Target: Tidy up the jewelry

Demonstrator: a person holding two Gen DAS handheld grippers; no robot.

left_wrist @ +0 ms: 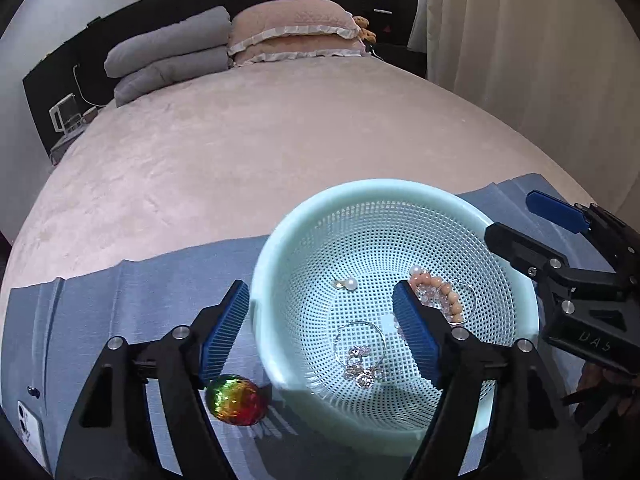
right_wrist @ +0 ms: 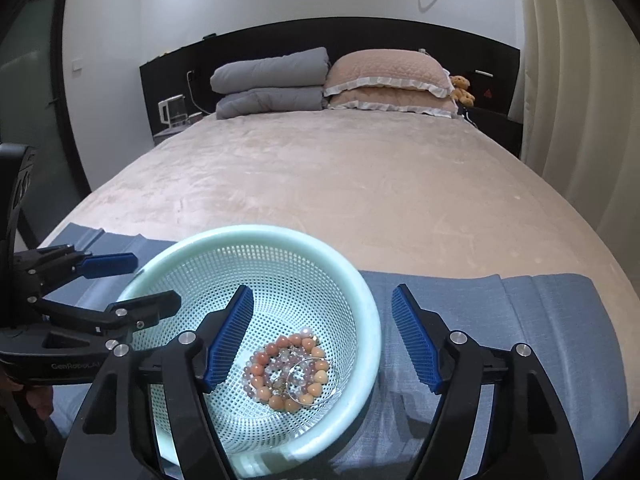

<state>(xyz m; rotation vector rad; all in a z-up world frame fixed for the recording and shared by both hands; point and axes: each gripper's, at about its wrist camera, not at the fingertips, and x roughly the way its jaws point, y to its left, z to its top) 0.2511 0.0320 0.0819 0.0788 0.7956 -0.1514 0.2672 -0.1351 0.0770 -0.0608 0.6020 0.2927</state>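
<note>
A mint perforated basket [left_wrist: 280, 240] [right_wrist: 366, 292] sits on a blue cloth [left_wrist: 120, 300] on the bed. In it lie a peach bead bracelet [left_wrist: 448, 294] [right_wrist: 288, 372], a pearl earring [left_wrist: 348, 283], a thin hoop [left_wrist: 360, 346] and small charms [left_wrist: 362, 376]. A red-green faceted gem [left_wrist: 236, 400] lies on the cloth left of the basket. My left gripper [left_wrist: 324, 332] is open, straddling the basket's left rim. My right gripper [right_wrist: 322, 340] is open, straddling its right rim; it shows in the left wrist view [left_wrist: 516, 220].
The pink bedspread [right_wrist: 340, 168] stretches behind. Grey folded quilts [right_wrist: 268, 80] and pink pillows [right_wrist: 388, 80] lie by the black headboard. A white phone [left_wrist: 28, 428] lies at the cloth's left edge. Curtains [right_wrist: 580, 80] hang on the right.
</note>
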